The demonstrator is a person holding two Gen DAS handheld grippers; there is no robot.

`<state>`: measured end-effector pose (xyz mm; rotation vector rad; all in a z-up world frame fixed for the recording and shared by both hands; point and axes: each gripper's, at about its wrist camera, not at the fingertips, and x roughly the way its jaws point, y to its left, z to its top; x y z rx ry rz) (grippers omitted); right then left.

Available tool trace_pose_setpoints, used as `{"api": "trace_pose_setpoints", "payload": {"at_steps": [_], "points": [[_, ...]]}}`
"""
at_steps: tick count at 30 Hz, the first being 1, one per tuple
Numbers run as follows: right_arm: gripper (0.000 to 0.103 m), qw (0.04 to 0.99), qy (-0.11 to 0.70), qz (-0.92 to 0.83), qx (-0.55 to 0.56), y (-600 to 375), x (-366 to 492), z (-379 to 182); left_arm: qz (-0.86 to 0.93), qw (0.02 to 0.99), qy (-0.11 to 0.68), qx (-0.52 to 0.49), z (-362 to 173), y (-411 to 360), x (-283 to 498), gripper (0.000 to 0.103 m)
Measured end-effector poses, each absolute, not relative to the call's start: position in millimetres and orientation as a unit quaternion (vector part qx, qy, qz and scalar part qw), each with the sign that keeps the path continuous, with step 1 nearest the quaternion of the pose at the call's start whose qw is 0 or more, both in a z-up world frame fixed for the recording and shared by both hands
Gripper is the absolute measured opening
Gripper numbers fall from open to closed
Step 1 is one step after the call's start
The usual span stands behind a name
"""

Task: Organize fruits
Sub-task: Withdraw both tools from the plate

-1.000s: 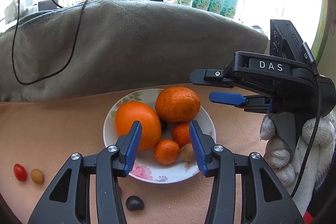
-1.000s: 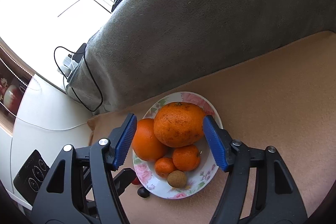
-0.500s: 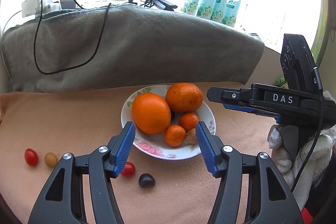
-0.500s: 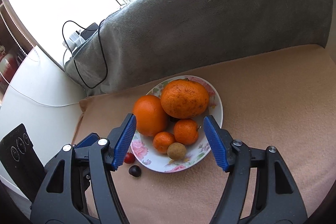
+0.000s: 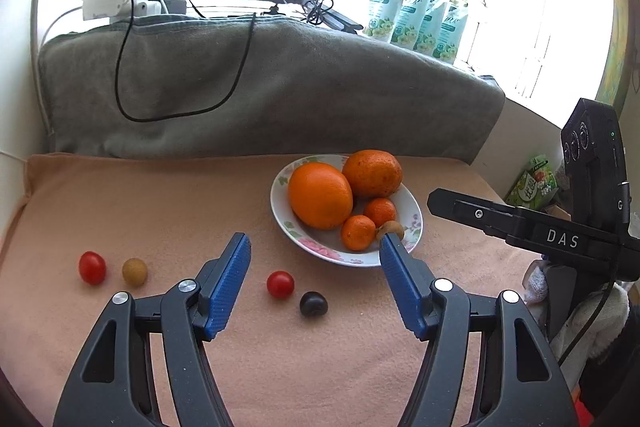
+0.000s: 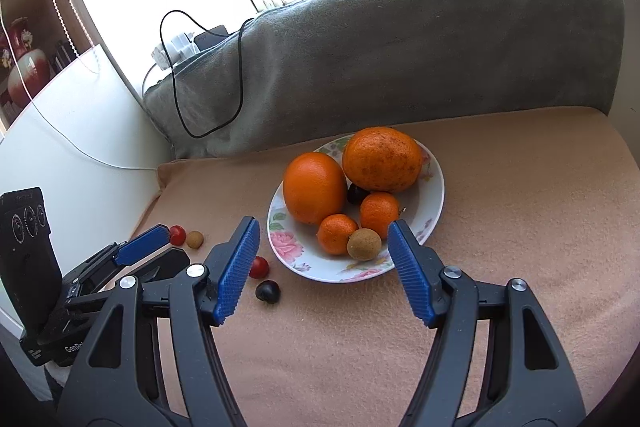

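While both hover empty, left gripper [image 5: 315,250] and right gripper [image 6: 323,235] gape wide.

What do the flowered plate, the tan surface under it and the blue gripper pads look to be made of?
Plate: likely glazed ceramic, though melamine is possible; glossy white with printed pink roses.
Tan surface: soft fabric, probably fleece blanket; matte, fuzzy nap, rolled edge.
Pads of the right gripper: apparently moulded rubber or plastic; fine ribbing, dull sheen.
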<state>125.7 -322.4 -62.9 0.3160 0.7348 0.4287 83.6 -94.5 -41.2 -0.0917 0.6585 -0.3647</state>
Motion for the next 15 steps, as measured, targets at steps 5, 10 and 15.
{"api": "trace_pose_setpoints", "payload": {"at_steps": [5, 10, 15], "points": [[0.069, 0.905, 0.347, 0.206, 0.133, -312, 111, -62, -0.163, 0.930, 0.326, -0.044, -48, -77, 78, 0.067], [0.072, 0.915, 0.343, 0.200, 0.074, -289, 94, -64, -0.138, 0.932, 0.330, -0.051, -56, -56, 73, 0.077], [0.087, 0.922, 0.335, 0.190, 0.043, -273, 82, -67, -0.108, 0.933, 0.341, -0.049, -63, -36, 69, 0.078]]}}
